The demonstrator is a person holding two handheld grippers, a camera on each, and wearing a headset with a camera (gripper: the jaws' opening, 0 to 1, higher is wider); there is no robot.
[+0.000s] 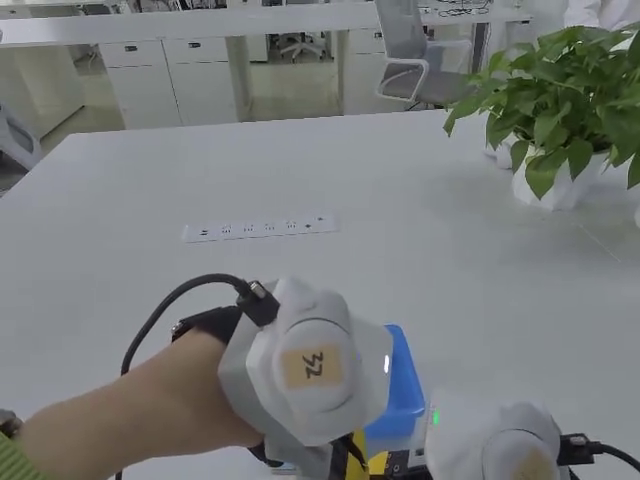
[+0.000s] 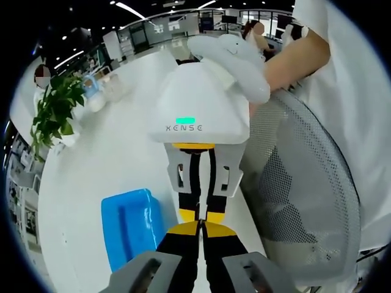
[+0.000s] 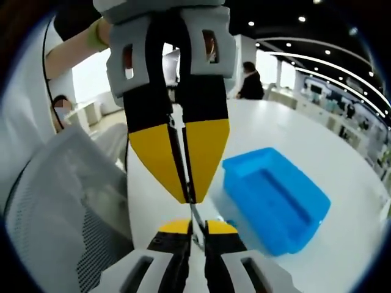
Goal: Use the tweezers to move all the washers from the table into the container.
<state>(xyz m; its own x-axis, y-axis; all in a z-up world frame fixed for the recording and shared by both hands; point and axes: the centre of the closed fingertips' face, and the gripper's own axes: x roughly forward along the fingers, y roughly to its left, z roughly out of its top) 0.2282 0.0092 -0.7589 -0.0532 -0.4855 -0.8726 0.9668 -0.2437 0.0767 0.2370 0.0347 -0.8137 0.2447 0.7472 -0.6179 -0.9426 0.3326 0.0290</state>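
My two grippers meet tip to tip just in front of the blue container [image 1: 405,385]. In the right gripper view my right gripper [image 3: 194,231] is shut on the thin metal tweezers [image 3: 194,217]. The strip runs up between the yellow jaws of my left gripper [image 3: 188,196], which is also shut on it. In the left gripper view my left gripper [image 2: 199,229] faces the right gripper [image 2: 199,215], with the container [image 2: 131,226] to the left. The container [image 3: 275,201] looks empty inside. In the head view a hand holds the left gripper [image 1: 362,455], and the right gripper's white housing [image 1: 500,450] is at the bottom edge.
A white power strip [image 1: 260,228] lies mid-table. A potted plant [image 1: 560,110] stands at the far right. A mesh chair back [image 2: 305,201] is close to the table edge near the grippers. An office chair [image 1: 410,60] stands beyond the table.
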